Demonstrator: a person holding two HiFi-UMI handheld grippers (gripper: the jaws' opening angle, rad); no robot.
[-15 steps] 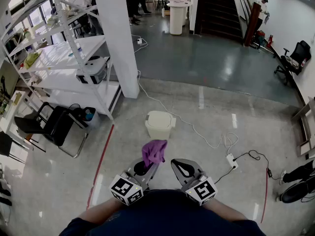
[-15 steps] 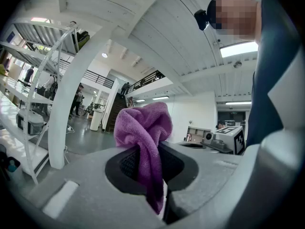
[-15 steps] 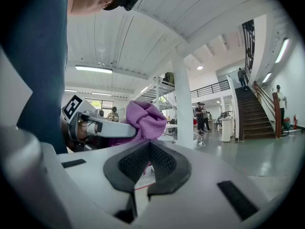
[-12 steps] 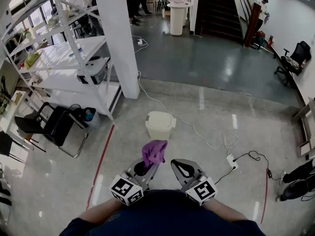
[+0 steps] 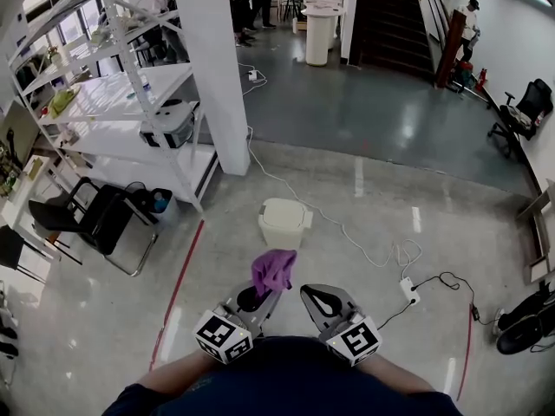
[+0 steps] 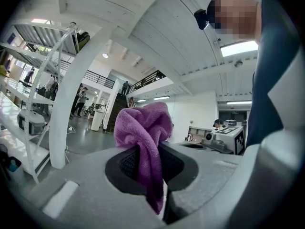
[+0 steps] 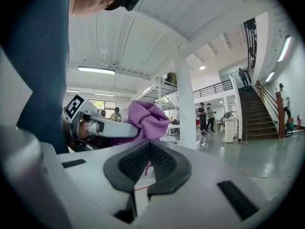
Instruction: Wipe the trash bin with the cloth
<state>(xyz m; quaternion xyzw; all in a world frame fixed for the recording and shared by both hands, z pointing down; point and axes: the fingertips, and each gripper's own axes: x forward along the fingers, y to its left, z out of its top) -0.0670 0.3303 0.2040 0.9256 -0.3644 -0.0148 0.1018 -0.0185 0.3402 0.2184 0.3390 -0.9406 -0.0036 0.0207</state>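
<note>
"Low in the head view, just ahead of the person's body, what is the left gripper (image 5: 258, 297) doing?"

"It is clamping its jaws on the purple cloth (image 5: 273, 268). In the left gripper view the cloth (image 6: 143, 128) is running down between the two dark pads of the gripper (image 6: 147, 175) and bunching up above them in a loose wad."

"And the right gripper (image 5: 323, 300)?"

"It is sitting just beside the left one, jaws drawn together with nothing between them. In its own view the pads (image 7: 164, 163) are meeting, and the cloth (image 7: 145, 118) is showing behind them, not in their grip."

"Where is the trash bin?"

"The trash bin (image 5: 283, 222) is standing on the floor ahead of both grippers, apart from them. It is cream-coloured with its lid down, and the cloth is not touching it."

"What is lying around it?"

"A white cable (image 5: 347, 232) is trailing past the bin's right side towards a power strip (image 5: 408, 289). A red line (image 5: 178, 293) is running along the floor to the left. Further left a black chair (image 5: 95, 224) and a white shelf rack (image 5: 113, 85) are standing near a white pillar (image 5: 217, 68), all well apart from the bin."
</note>
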